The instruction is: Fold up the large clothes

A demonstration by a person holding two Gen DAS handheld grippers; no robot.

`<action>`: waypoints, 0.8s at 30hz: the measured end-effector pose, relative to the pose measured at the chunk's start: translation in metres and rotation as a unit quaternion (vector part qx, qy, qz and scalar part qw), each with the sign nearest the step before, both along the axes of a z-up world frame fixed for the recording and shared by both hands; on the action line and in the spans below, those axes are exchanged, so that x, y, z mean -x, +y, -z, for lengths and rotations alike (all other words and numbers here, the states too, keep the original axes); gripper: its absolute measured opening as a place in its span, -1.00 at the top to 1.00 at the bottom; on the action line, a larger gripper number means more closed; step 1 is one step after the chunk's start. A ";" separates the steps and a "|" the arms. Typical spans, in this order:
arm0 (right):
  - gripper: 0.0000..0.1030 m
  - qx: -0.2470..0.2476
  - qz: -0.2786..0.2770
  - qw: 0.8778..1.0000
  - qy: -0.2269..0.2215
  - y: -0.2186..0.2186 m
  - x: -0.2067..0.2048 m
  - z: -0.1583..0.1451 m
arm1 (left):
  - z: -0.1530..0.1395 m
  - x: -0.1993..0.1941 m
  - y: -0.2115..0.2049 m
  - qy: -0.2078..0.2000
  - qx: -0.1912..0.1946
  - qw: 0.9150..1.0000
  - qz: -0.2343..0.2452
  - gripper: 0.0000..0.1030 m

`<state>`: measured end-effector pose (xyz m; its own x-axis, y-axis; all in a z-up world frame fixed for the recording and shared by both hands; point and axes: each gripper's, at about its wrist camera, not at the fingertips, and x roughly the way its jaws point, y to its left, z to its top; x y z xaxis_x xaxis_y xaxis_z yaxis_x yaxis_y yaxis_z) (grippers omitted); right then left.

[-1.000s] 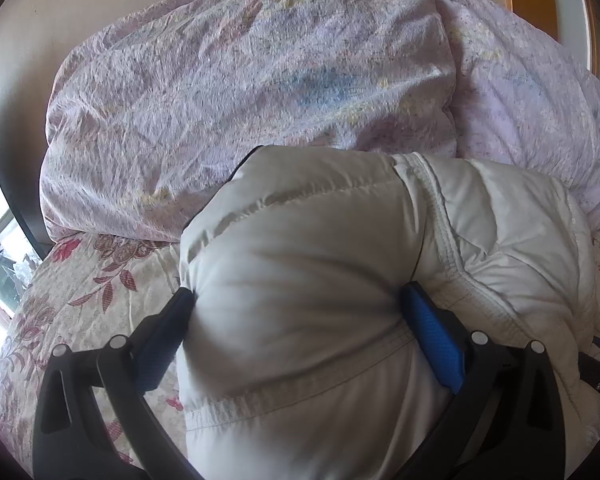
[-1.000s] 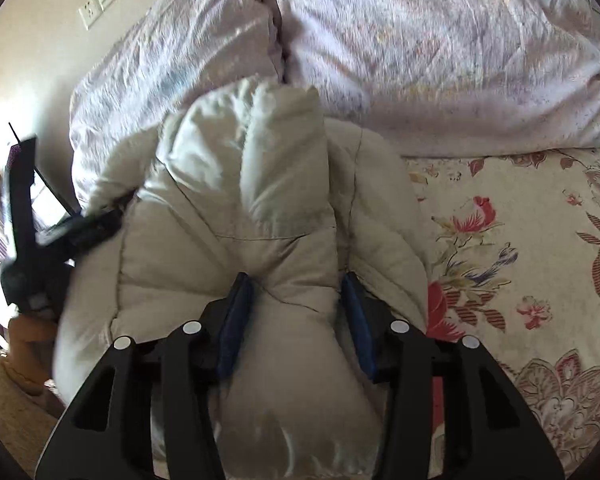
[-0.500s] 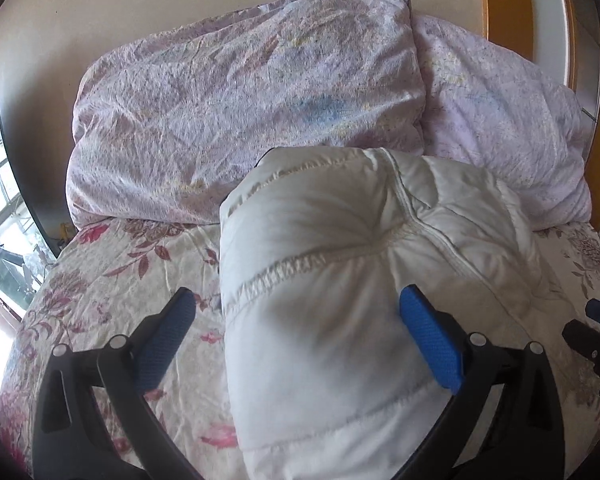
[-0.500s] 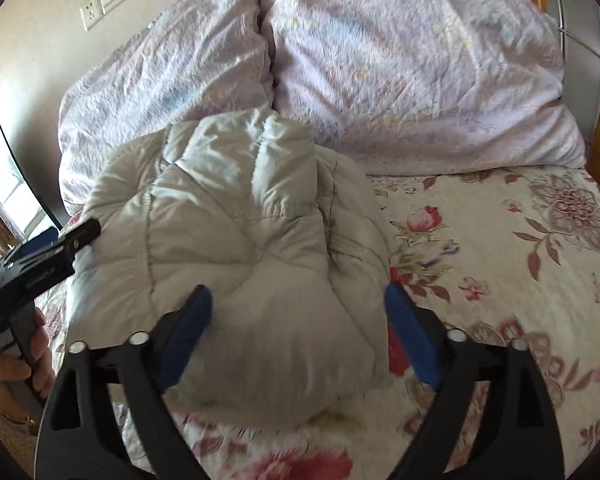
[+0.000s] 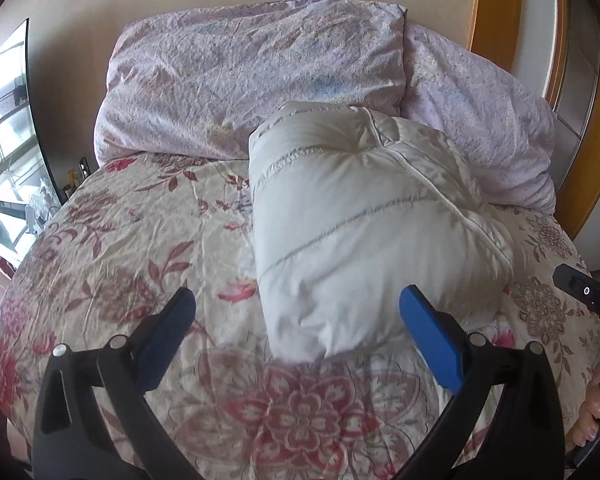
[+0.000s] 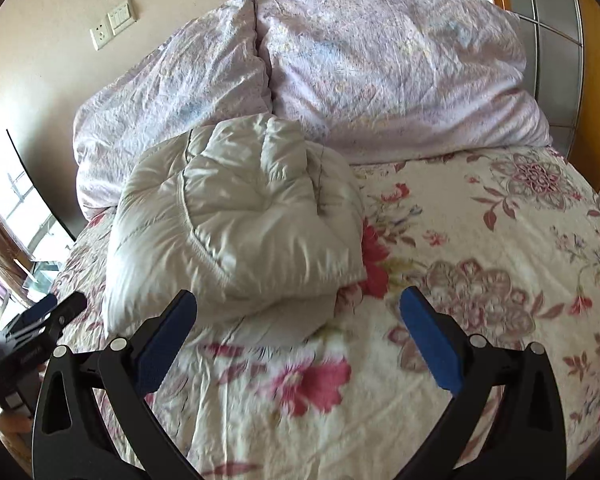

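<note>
The puffy white jacket sits bundled into a thick, folded lump on the flowered bedspread, its far edge up against the two lilac pillows. The left gripper and the right gripper both hang just short of it, jaws spread wide and holding nothing. The folding looks finished, or close to it. If anything remains, it would be pressing the springy bundle flat so it does not puff open.

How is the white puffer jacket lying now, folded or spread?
Folded: the white puffer jacket sits as a compact bundle on the bedspread, against the pillows, free of both open claws.
</note>
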<state>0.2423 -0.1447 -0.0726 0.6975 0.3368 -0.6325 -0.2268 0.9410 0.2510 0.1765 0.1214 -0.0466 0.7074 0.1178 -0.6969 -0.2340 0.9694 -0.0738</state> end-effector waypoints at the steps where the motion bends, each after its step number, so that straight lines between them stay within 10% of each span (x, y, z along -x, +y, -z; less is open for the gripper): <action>1: -0.97 0.002 -0.001 1.000 0.000 0.000 0.005 0.000 | 0.001 0.006 -0.001 0.002 0.001 1.000 0.000 -0.96; 24: -0.97 0.019 -0.044 0.998 0.031 0.004 0.045 0.011 | 0.005 0.049 -0.025 0.038 0.008 0.999 0.018 -0.96</action>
<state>0.1977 -0.1410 -0.0838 0.6253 0.3703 -0.6869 -0.2943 0.9271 0.2319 0.1272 0.0966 -0.0517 0.6563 0.0819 -0.7501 -0.2043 0.9763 -0.0721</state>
